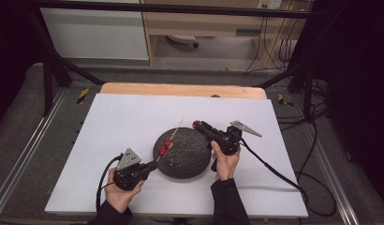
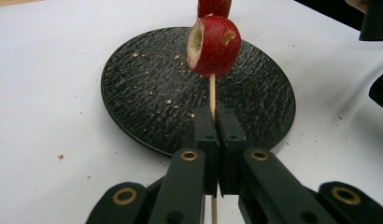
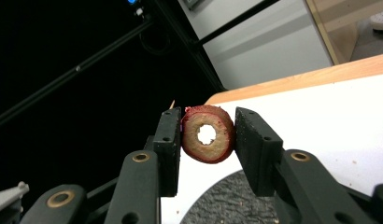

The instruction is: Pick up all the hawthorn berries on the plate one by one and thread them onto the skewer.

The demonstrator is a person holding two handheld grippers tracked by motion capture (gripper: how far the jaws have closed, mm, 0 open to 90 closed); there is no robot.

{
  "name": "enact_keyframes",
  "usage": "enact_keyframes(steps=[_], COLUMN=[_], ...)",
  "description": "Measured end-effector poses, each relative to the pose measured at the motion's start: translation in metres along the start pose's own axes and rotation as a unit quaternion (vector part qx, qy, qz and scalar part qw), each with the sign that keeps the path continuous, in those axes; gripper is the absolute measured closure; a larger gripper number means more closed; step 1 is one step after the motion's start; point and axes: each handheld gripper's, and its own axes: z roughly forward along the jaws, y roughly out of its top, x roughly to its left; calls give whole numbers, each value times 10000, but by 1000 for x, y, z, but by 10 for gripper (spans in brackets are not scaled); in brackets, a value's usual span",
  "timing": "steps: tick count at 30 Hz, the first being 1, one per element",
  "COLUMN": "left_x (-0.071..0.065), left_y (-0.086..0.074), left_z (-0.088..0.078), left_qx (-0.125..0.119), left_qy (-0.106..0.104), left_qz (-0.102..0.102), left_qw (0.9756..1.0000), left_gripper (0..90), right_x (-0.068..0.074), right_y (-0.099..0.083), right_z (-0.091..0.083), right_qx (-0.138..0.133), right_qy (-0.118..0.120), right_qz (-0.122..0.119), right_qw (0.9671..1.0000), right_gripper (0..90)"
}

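Between the left gripper's (image 2: 216,122) pressed-together fingers: thin skewer (image 2: 212,95), two red fruits (image 2: 214,45) just beyond the tips, over the plate (image 2: 133,88). Right gripper (image 3: 206,135) fingers pinch a cored fruit piece (image 3: 207,134). Risks: skewer missing the hole, bending, snapping; piece squashed or dropped onto bench (image 1: 110,122).

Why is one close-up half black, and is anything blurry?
Right gripper view: it tilts up past the table into an unlit room; the cored fruit is sharp. Left gripper view: evenly lit, the skewered fruit crisp, near jaws softer. High view: dark corners, soft detail.
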Motion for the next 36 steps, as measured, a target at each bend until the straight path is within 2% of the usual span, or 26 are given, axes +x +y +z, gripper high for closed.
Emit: enact_keyframes(steps=[6,13,19,36], left_x=[-3,-9,-15,-29], left_y=[2,5,6,10], left_z=[2,5,12,20], left_qx=[-19,-30,-48,-31], left_qy=[-50,-92,-162,-319], left_qz=[-63,-13,-56,-116], left_qw=[10000,10000,9998,9994], left_gripper=[885,885,885,885], right_x=[-2,-3,-4,-7], right_y=[4,10,15,19], right_z=[1,0,-1,1], right_qx=[-225,-358,-506,-753], right_qy=[-39,-28,-40,34], right_qz=[45,136,144,239], right_qw=[9997,9993,9986,9969], right_gripper=[629,629,629,629])
